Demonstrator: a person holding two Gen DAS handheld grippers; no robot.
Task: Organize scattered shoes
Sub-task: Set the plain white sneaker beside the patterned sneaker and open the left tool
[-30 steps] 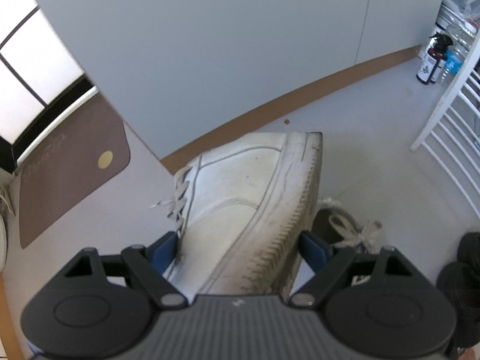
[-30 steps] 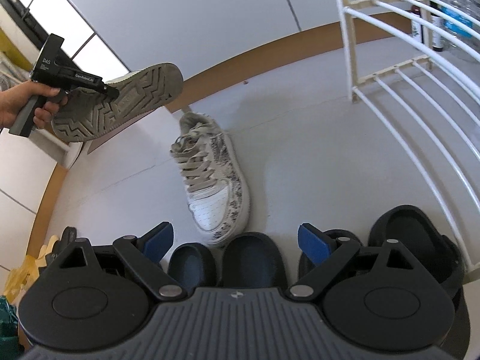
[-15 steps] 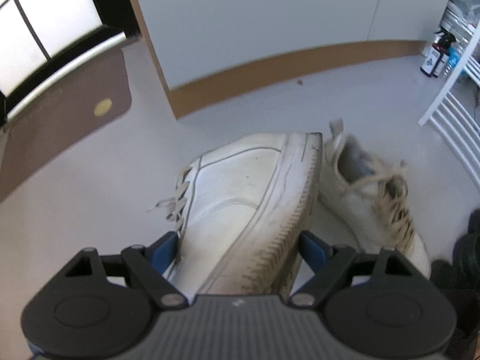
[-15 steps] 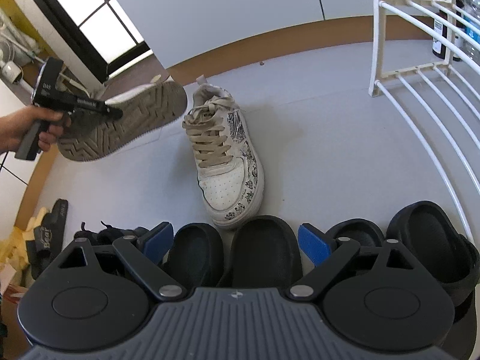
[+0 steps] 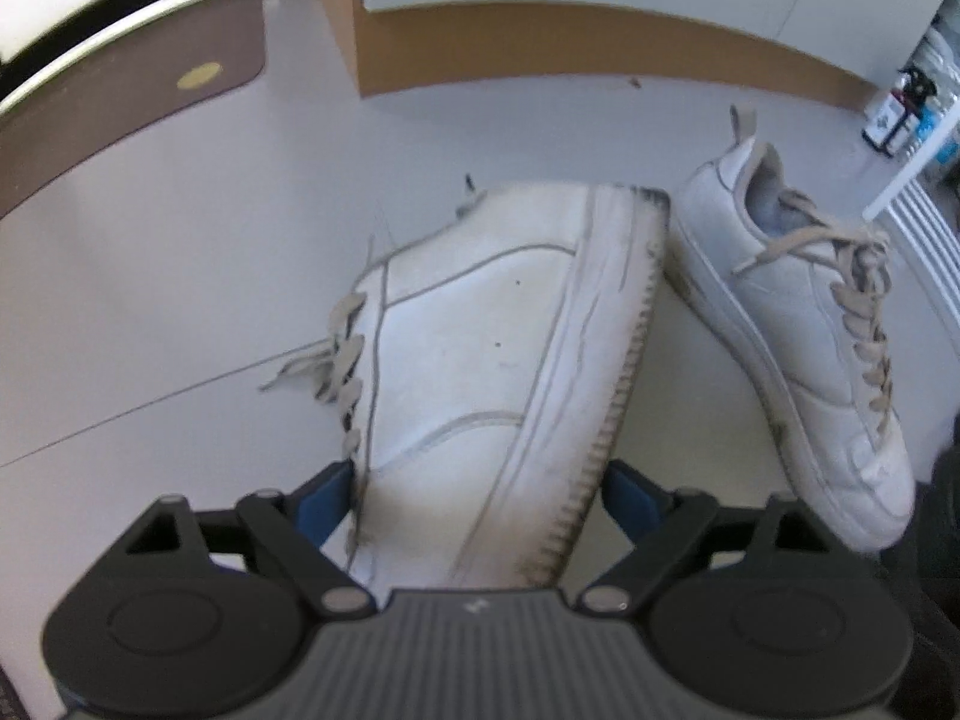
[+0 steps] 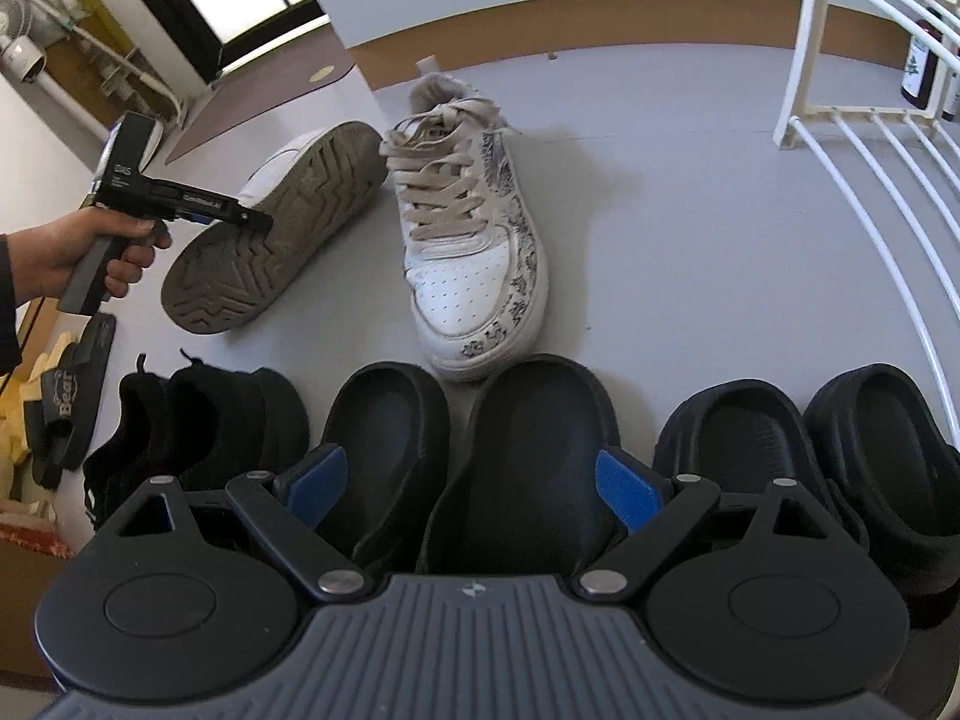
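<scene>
Now lying on the pale floor point(image 6: 690, 228): printed white sneaker point(image 6: 474, 222) upright at centre, its toe nearest the row of black clogs point(image 6: 540, 438). Just left of it, tipping sole-out, plain white sneaker point(image 5: 480, 360). Straddling that one's toe end, left gripper point(image 5: 480, 498), jaws opening, right pad just clear of the sole. Hanging over the clogs, right gripper point(image 6: 474, 483), jaws spread, pinching nothing.

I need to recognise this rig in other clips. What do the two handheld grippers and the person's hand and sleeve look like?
Both grippers, left and right, are alike: black linkage arms with silver pivot pins, blue finger pads, round black discs and a ribbed grey centre panel. Seen from outside, the left has a grey handle. The hand is ungloved; a dark sleeve shows.
</scene>
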